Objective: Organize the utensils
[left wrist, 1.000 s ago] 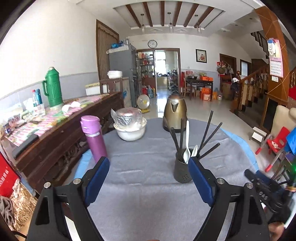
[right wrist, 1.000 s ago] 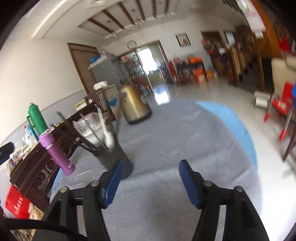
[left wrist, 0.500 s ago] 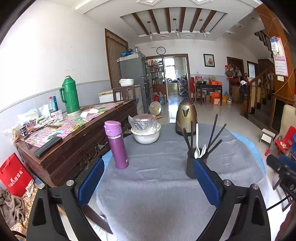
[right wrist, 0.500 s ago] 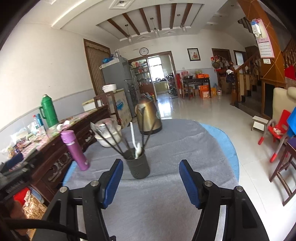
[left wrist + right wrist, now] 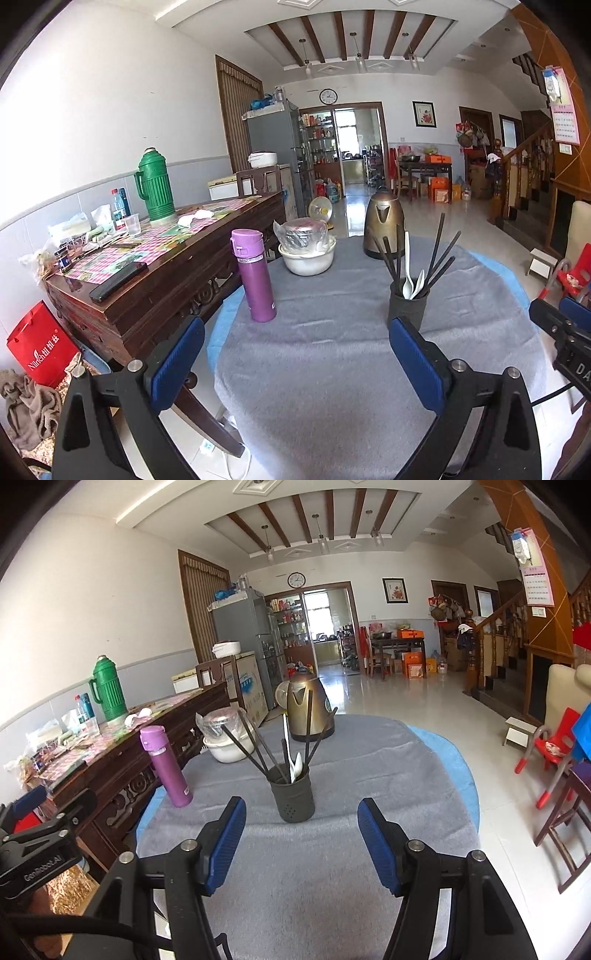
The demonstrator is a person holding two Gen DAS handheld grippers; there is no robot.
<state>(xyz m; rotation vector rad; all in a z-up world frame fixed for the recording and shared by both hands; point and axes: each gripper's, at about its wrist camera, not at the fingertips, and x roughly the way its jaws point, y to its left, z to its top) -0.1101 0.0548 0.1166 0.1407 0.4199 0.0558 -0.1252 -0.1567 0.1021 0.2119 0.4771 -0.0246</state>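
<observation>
Right wrist view shows our right gripper (image 5: 299, 843) spread wide with nothing between its blue pads, held above the near part of the table (image 5: 388, 775), which is covered with a grey cloth. Directly ahead of it, near but apart, stands the utensil holder (image 5: 292, 797), a dark perforated cup upright on the cloth. It carries several black chopsticks (image 5: 243, 747) fanning outward and white spoons (image 5: 295, 766) with their bowls at the rim. From the left wrist view, our left gripper (image 5: 295, 363) is likewise spread and empty, with the same holder just beyond its right finger. We find no loose utensil on the cloth, so we judge the sorting largely complete. The chopsticks look thin, stiff, light and probably slick; we would take one at mid-shaft, above the rim, and lift along its lean. The spoons look like light plastic or ceramic, which we cannot tell apart; the handle is the place to pinch. The holder seems light and could tip if a stick is dragged sideways. Farther out stand a purple flask (image 5: 166, 768), a covered white bowl (image 5: 227, 744) and a bronze kettle (image 5: 308, 710).
</observation>
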